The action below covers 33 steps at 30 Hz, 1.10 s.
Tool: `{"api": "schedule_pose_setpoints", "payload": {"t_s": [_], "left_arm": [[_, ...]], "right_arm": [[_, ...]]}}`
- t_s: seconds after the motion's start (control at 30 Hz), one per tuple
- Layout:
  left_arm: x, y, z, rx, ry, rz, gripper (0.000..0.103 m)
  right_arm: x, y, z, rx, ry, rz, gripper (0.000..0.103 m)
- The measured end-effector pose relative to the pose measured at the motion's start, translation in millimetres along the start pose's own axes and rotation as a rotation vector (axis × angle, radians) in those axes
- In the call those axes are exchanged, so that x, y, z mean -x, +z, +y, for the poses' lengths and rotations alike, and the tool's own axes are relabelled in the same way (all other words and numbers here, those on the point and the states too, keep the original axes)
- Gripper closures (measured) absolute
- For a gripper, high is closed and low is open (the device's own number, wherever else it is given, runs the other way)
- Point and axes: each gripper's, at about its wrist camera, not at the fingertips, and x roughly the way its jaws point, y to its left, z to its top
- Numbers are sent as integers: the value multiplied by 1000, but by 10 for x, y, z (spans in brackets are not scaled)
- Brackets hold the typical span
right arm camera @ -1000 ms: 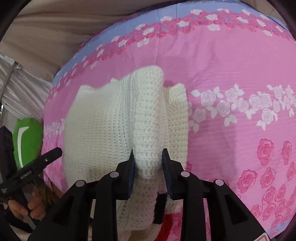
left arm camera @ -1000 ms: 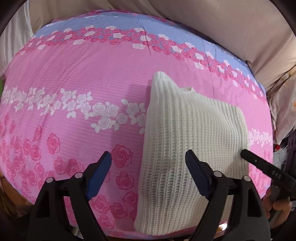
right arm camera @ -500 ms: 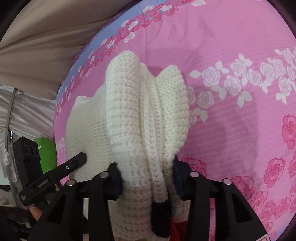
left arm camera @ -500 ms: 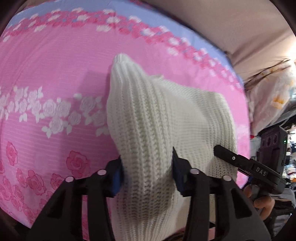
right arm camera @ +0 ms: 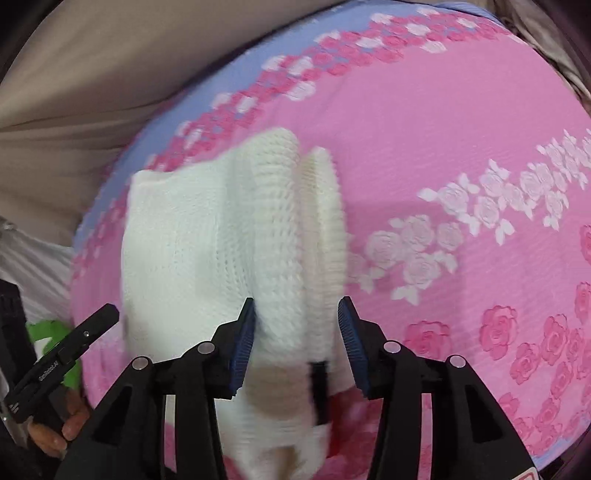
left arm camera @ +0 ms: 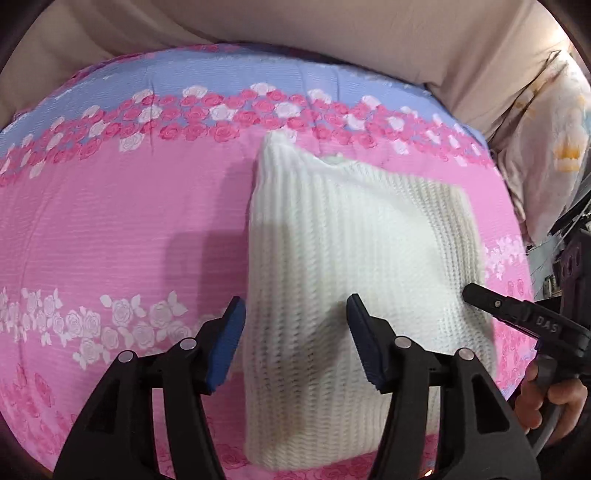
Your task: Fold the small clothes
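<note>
A folded white knit sweater point(left arm camera: 354, 266) lies on the pink rose-print bed sheet point(left arm camera: 110, 229). My left gripper point(left arm camera: 295, 343) is open, its blue pads either side of the sweater's near left edge, not pressing it. In the right wrist view the sweater point(right arm camera: 221, 236) shows its stacked folded edges, with a dark label near the bottom. My right gripper point(right arm camera: 295, 339) is open around those edges, the pads apart from the knit. The right gripper point(left arm camera: 517, 314) shows in the left view and the left gripper point(right arm camera: 62, 354) in the right view.
The sheet has a blue band with roses point(left arm camera: 221, 92) at the far edge, then beige fabric point(left arm camera: 332, 29). A printed pillow point(left arm camera: 550, 147) lies at the right. A green object point(right arm camera: 55, 343) sits off the bed's left side.
Both grippers have opened and let go of the sweater, which has dropped flat onto the sheet. Both have drawn back and up a little.
</note>
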Motion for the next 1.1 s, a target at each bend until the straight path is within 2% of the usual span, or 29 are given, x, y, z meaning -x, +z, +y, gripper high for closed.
{"api": "schedule_pose_setpoints", "payload": {"t_s": [0.07,0.13,0.2,0.23,0.27,0.3,0.33,0.37,0.4,0.47,0.53,0.6,0.63,0.67,0.73,0.8,0.83,0.87,1.0,1.1], "left_arm": [[81,3,-41,-24,23,-22,34],[71,-10,-54,-36,47,-23,33],[2,-35,-55,-35,64,6,33],[-38,-57,-59,-35,71,24,33],[-60,-69,-65,-34,83,35,33],[-80,-67,-56,-36,87,35,33],[-73,-76,-59,-39,90,31,33],[-67,-76,-66,-40,92,26,32],[-56,-73,-76,-38,91,20,30],[-74,-54,-84,-34,99,22,29],[-130,-46,-96,-31,98,42,28],[-182,-50,-113,-25,93,66,28],[-183,-53,-125,-28,104,65,29],[-174,-55,-133,-33,109,58,29],[-161,-50,-134,-34,113,50,29],[-129,-20,-114,-9,84,34,29],[-99,5,-92,13,54,19,29],[-65,48,-33,52,9,-5,27],[-159,192,234,220,-117,-30,18],[-496,228,408,297,-143,64,18]], "right_arm": [[115,-28,16,-24,73,-31,57],[232,-76,148,23,77,-54,54],[199,-145,253,71,69,-23,51],[129,-192,300,96,63,0,58],[100,-245,321,115,43,5,90],[67,-251,341,129,26,8,89],[116,-224,354,112,58,-4,89],[272,-179,401,107,109,-51,90],[399,-122,438,129,119,-89,90],[630,-40,557,191,103,-146,90],[570,3,517,210,75,-128,90],[153,-14,360,233,-50,-50,88],[-135,-57,230,226,-83,28,86],[-168,-94,129,182,-30,-1,86],[-45,-80,113,131,9,0,82],[95,-41,91,86,22,-29,63],[136,-19,80,71,21,-40,51],[167,10,56,60,23,-52,45],[44,110,-58,-1,71,-14,38],[-197,180,-91,-36,128,35,33]]}}
